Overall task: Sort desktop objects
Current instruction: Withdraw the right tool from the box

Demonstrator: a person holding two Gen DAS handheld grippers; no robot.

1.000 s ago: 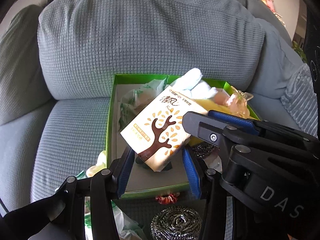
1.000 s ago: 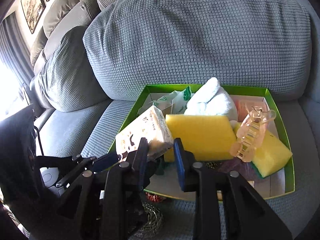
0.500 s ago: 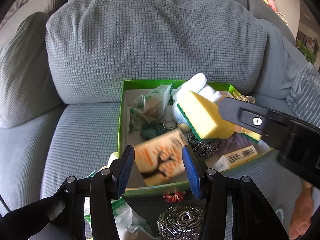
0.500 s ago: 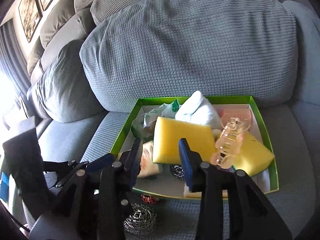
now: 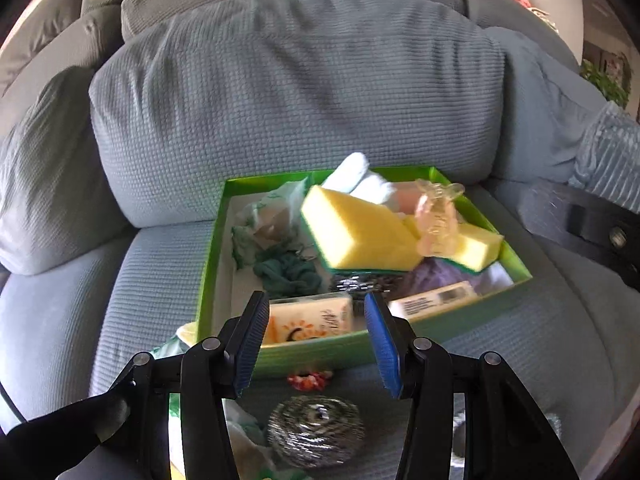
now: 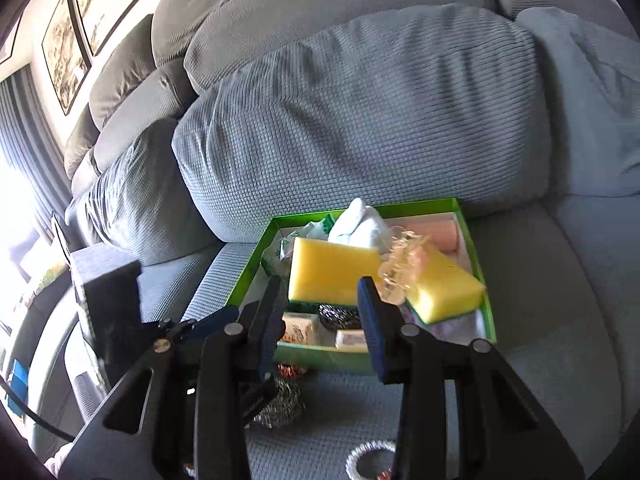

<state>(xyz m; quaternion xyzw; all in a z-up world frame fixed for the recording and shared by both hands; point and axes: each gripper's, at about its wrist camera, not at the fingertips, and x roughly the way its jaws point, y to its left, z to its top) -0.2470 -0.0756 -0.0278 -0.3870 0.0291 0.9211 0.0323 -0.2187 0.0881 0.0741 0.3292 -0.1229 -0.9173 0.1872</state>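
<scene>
A green box (image 5: 320,350) sits on a grey sofa seat, full of items. The tissue pack (image 5: 310,318) with the tree print lies inside at the box's near edge; it also shows in the right wrist view (image 6: 300,329). Two yellow sponges (image 5: 356,232) (image 6: 444,284), a clear hair claw (image 5: 436,216), white cloth (image 6: 360,220) and a steel scourer (image 5: 366,280) fill the box. My left gripper (image 5: 316,332) is open and empty, just in front of the box. My right gripper (image 6: 320,320) is open and empty, also before the box (image 6: 332,358).
On the seat before the box lie a steel scourer (image 5: 316,430), a small red item (image 5: 308,380) and a plastic bag (image 5: 244,440). A big grey back cushion (image 5: 296,92) rises behind the box. A white ring (image 6: 370,458) lies near the right gripper.
The tissue pack left my grippers and dropped into the box's near edge. Both grippers opened and pulled back from the box.
</scene>
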